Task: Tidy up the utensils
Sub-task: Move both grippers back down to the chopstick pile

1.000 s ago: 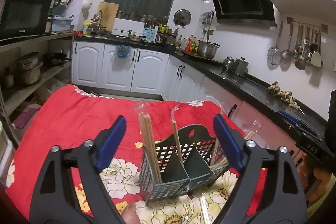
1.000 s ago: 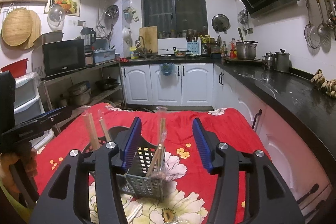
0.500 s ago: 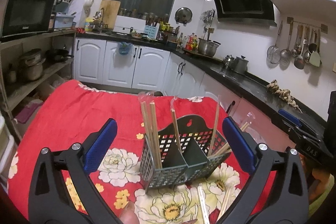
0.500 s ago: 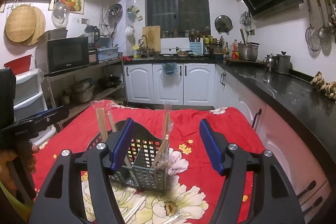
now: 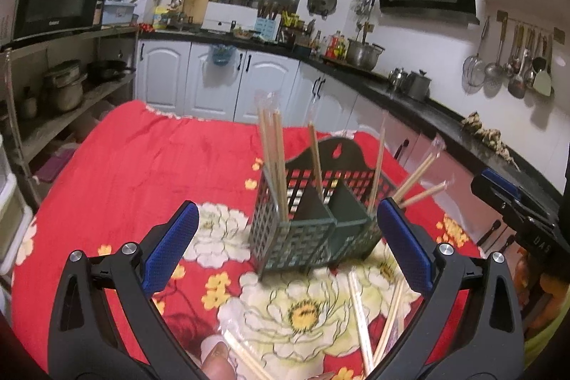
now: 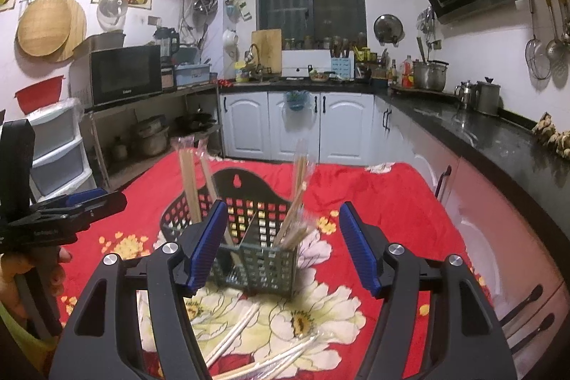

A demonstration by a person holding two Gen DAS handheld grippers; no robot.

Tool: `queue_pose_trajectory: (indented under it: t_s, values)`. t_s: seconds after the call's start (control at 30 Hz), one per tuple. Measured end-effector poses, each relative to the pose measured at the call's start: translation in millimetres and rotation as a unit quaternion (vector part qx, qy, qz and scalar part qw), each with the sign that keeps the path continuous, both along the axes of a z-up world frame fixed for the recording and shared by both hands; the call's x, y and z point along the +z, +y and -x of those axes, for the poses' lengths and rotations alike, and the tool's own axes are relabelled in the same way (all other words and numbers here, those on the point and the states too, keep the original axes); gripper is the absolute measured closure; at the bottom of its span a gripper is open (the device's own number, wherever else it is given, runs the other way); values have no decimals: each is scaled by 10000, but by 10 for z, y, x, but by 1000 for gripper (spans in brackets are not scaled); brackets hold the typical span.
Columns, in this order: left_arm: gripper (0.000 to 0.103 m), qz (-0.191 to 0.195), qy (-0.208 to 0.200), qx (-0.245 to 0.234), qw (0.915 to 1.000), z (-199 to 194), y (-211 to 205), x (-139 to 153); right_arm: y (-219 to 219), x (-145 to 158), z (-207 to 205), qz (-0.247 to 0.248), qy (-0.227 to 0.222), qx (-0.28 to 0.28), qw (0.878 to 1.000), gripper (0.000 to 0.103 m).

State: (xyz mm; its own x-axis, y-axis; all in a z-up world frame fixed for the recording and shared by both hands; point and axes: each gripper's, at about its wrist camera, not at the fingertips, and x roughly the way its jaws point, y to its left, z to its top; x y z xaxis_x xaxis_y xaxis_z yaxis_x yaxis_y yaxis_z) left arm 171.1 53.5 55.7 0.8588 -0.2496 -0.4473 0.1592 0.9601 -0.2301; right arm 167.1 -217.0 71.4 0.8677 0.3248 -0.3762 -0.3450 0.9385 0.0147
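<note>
On the table (image 5: 117, 166), under a red floral cloth, the slotted utensil caddy (image 5: 313, 212) is stood upright near the middle, so wrapped chopsticks (image 5: 272, 159) can be dropped in on end. Several are leaned in its compartments; loose wrapped pairs (image 6: 249, 341) are left flat in front, within reach. Left gripper (image 5: 285, 255) and right gripper (image 6: 283, 250) are held with fingers spread, nothing gripped, jaws just widened, probably for a pickup.

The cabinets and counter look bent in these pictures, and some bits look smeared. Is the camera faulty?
No: both views use a fisheye lens, so the cabinets and counter bow and the corners go black. In the left wrist view the loose chopsticks are smeared; in the right wrist view the basket is slightly soft.
</note>
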Motion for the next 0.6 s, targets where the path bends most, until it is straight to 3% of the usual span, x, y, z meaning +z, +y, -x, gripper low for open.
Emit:
queue_pose_trajectory:
  t_s: [0.6]
  values:
    - [11, -198, 793, 63, 9966, 65, 41, -523, 59, -673, 31, 192, 977, 15, 9950, 40]
